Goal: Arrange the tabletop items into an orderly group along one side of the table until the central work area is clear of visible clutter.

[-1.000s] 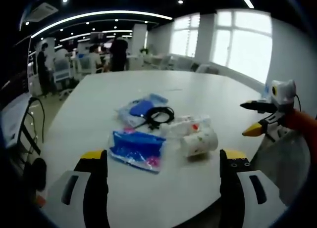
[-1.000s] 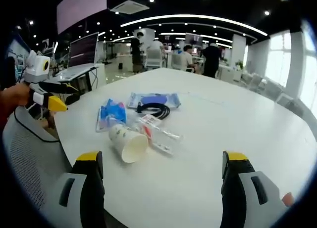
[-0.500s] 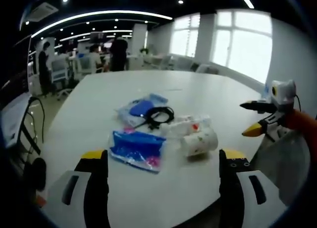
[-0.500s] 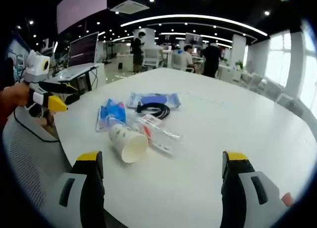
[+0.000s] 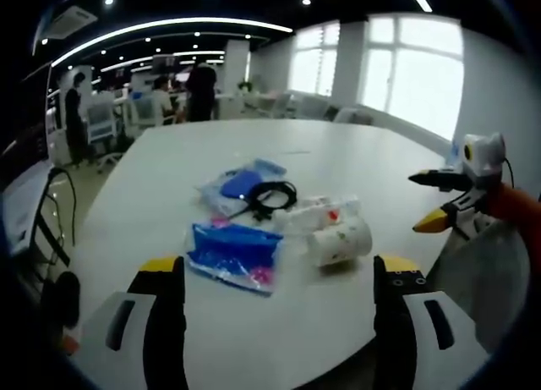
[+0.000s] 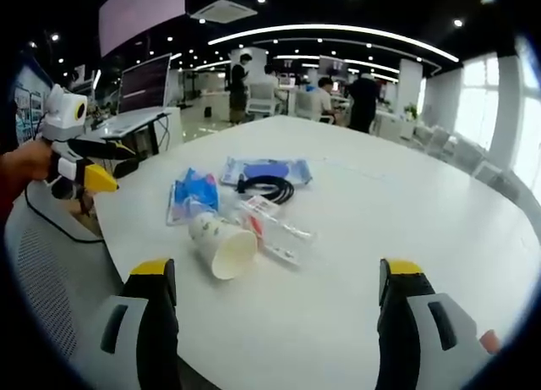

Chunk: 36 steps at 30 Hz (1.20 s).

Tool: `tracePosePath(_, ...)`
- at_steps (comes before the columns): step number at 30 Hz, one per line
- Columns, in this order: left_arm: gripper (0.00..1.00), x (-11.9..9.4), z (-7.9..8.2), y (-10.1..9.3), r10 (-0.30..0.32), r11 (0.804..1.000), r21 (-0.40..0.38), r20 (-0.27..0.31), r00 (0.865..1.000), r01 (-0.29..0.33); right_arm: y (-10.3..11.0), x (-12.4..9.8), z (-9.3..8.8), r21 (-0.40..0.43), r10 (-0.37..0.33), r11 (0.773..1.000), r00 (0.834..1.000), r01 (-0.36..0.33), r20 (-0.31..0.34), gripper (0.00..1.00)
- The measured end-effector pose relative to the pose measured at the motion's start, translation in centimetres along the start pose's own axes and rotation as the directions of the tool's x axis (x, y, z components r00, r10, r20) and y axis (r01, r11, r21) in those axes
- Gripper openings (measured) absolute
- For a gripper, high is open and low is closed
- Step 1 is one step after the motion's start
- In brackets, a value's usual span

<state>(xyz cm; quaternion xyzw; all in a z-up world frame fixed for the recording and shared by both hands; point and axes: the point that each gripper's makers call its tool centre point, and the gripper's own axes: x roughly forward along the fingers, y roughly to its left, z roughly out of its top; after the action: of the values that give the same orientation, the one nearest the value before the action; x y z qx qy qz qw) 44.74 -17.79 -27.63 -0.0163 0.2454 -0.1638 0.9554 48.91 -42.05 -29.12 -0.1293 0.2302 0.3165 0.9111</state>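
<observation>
Both grippers wide open, empty. Paper cup [image 6: 221,242] lies tipped at frame centre-left, mouth toward right gripper [image 6: 275,301], the nearer tool. Blue packet [image 5: 234,253] sits closest to left gripper [image 5: 277,301], lower centre.

In the right gripper view, a paper cup [image 6: 221,245] lies on its side on the table [image 6: 406,212], in front of the right gripper [image 6: 277,293] and a bit to its left. A clear packet [image 6: 279,231] touches the cup's right side. A bag [image 6: 193,195] lies behind the cup, to the left. A cable [image 6: 266,187] lies farther back on a flat pouch [image 6: 266,170]. The left gripper [image 6: 106,164] is off to the left, past the table's edge.
</observation>
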Motion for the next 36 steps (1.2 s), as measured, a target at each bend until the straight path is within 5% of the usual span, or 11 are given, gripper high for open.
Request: tracePosePath(36, 0.88, -0.1, 0.1, -0.1, -0.005, 1.0, 0.005, 0.0, 1.0, 0.005, 4.4, 4.2, 5.3, -0.146, 0.139, 0.98, 0.99, -0.135, 0.022, 0.87)
